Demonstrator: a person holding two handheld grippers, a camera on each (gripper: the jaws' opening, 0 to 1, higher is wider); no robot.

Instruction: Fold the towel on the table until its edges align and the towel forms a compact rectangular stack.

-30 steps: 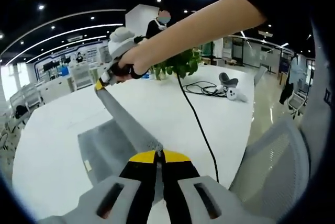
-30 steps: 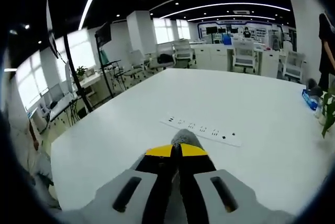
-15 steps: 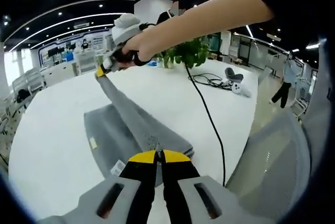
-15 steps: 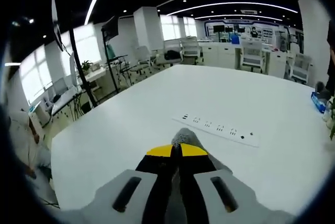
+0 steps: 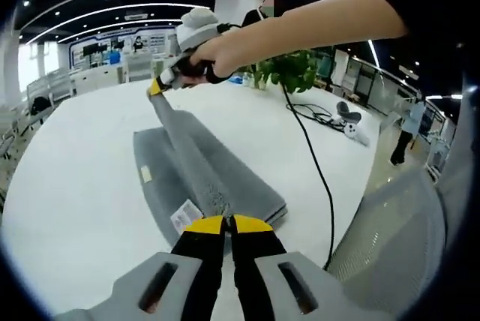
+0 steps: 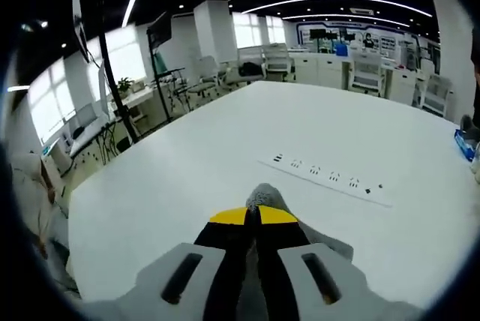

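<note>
A grey towel [image 5: 199,167] lies on the white table [image 5: 67,186], a white label at its near edge. Its upper layer is lifted and stretched taut between the two grippers. My left gripper [image 5: 227,220] is shut on the towel's near corner, in the left gripper view. The right gripper [image 5: 163,83], held by a person's hand, is shut on the far corner above the table. In the right gripper view my right gripper [image 6: 253,212] pinches a grey tuft of towel [image 6: 262,196] that pokes out past its yellow tips.
A power strip [image 6: 330,180] lies on the table beyond the right gripper. A black cable [image 5: 311,160], a white controller [image 5: 352,127] and a potted plant [image 5: 289,72] sit at the far right. A grey mesh chair [image 5: 397,238] stands by the table edge.
Both grippers have carried the lifted layer across the towel; more of the lower layer and its white label now show, and the power strip has shifted rightward in the right gripper view.
</note>
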